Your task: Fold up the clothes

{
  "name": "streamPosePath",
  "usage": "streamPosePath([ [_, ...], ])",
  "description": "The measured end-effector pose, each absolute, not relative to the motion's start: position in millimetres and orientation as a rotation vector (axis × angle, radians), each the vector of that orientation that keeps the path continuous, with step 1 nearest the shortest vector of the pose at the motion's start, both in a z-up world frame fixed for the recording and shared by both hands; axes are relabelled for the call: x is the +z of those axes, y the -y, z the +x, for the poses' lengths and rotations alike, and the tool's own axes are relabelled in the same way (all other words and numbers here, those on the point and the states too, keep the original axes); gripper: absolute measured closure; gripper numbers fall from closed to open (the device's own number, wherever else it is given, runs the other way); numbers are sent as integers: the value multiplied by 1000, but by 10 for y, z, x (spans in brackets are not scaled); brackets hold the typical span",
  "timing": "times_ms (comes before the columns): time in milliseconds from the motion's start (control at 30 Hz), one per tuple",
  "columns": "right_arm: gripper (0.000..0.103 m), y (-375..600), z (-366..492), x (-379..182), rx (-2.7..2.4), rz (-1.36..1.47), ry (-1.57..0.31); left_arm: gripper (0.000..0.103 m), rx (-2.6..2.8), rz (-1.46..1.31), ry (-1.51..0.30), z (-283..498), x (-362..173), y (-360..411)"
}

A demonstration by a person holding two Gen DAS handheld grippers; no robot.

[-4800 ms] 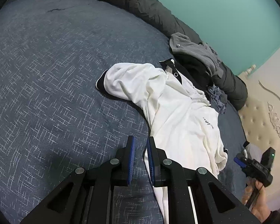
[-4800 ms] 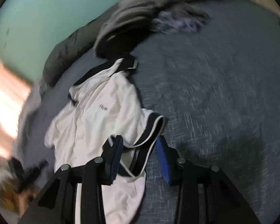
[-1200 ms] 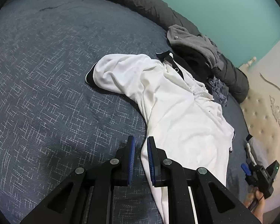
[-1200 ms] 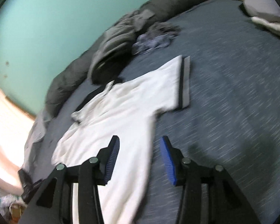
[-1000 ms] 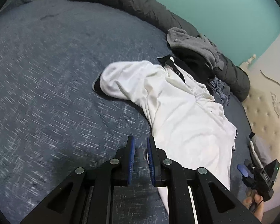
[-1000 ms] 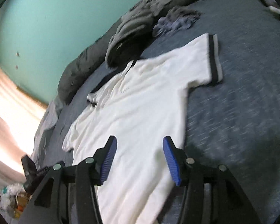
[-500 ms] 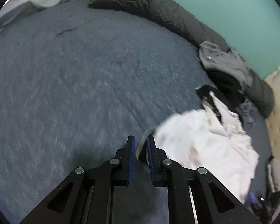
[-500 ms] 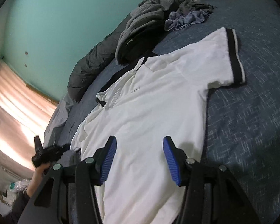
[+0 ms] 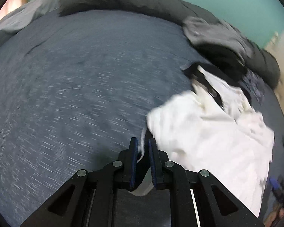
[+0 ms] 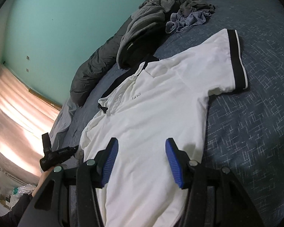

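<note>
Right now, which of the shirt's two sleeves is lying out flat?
The black-cuffed sleeve on the right gripper's side; the other is bunched, pinched by the left gripper.

Left gripper (image 9: 143, 147) jaws nearly closed; right gripper (image 10: 141, 151) jaws apart, angled down.
</note>
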State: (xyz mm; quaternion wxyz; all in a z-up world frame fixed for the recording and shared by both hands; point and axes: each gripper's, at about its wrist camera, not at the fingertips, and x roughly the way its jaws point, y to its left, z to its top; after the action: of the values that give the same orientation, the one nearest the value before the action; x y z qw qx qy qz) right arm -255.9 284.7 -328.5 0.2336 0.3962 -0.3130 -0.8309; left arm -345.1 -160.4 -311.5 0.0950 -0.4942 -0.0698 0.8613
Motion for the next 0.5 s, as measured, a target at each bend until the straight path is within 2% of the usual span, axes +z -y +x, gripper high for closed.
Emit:
streamPosePath([
  [267, 50, -2820, -2557, -3304, -2256, 1093, 871, 93, 2453, -1466, 11, -3276, -3185, 1225],
  [500, 50, -2873, -2565, -3292, -2260, 1082, 899, 93, 2399, -1454, -51, -3192, -3125, 1086],
])
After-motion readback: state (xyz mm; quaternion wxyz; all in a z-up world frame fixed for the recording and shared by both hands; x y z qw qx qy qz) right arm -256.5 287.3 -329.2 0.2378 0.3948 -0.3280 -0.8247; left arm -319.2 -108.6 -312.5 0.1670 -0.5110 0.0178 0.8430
